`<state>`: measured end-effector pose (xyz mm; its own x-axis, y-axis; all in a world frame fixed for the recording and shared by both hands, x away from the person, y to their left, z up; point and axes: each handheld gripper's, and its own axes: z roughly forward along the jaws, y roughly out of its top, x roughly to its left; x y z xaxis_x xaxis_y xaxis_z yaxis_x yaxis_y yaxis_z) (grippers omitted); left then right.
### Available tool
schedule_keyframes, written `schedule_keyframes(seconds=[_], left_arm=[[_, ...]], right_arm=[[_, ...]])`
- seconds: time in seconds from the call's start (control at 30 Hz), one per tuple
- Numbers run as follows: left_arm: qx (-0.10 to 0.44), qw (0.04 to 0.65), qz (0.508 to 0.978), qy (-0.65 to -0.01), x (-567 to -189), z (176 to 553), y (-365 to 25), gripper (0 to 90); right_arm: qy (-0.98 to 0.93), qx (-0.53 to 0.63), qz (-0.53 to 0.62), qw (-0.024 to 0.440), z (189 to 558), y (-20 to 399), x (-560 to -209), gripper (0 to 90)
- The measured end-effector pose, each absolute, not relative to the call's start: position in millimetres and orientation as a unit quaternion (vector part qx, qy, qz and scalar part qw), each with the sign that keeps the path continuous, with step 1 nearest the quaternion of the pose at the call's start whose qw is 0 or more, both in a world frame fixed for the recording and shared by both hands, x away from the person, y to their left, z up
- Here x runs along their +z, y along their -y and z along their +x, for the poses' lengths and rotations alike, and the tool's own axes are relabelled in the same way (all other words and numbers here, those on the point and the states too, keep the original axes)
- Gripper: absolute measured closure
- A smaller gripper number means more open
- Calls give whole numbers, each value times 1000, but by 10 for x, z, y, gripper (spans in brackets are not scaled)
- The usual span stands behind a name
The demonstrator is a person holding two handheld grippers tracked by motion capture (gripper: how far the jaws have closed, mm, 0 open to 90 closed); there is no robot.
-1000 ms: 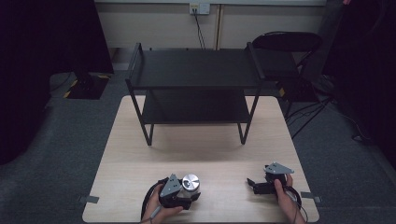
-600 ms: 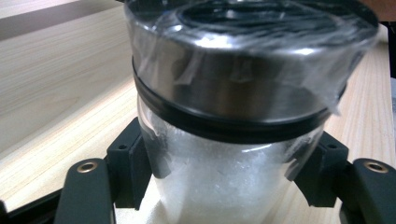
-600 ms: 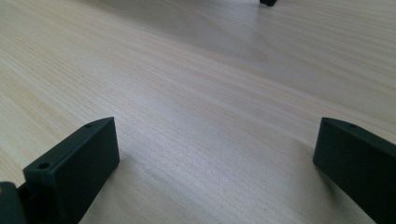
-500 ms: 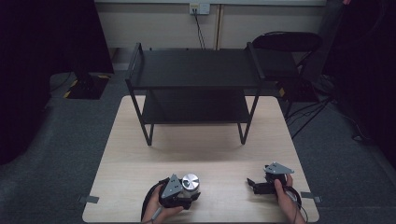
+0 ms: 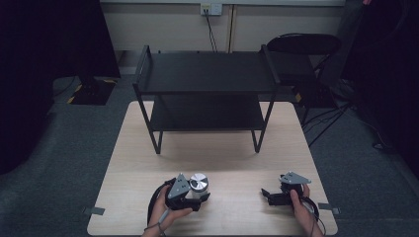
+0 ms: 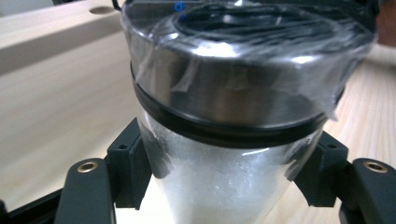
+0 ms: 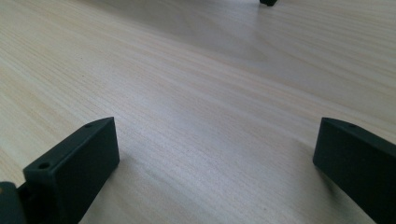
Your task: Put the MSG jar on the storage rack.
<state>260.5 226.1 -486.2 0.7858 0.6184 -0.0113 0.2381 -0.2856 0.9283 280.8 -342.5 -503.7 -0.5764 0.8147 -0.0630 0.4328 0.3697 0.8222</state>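
**Jar pinched at near edge, right side idle**

Nearest the person, along the table's (image 5: 148, 148) front edge, the left gripper (image 5: 190, 195) is pinching a clear jar (image 6: 224, 186) w/ a metal lid (image 6: 233, 84), jaws pressing its lower body. Jar is probably glass: stiff, slick, breakable, so holding below the lid band looks safest. Right gripper (image 5: 272, 193) is sitting spread wide over bare wood, holding nothing. Beyond, open tabletop is giving free room up to the black two-level shelf (image 5: 207, 74); a chair (image 5: 304, 44) is standing past that.
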Motion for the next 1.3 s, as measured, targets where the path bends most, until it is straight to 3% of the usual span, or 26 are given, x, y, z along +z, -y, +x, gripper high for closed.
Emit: schedule_keyframes(seconds=[0.33,0.53,0.97,1.3], left_arm=[[197,542,759,-302,-4374,2888,-2396,317],[235,530,749,-319,-3956,3107,-2345,317],[261,525,717,-377,-3790,3453,-2207,317],[277,524,711,-379,-3673,3515,-2097,319]], right_arm=[[-793,400,394,238,2810,3425,-5035,0],[-793,400,393,238,2813,3427,-5034,0],[-793,401,392,237,2816,3433,-5036,0],[-795,400,390,236,2823,3440,-5032,0]])
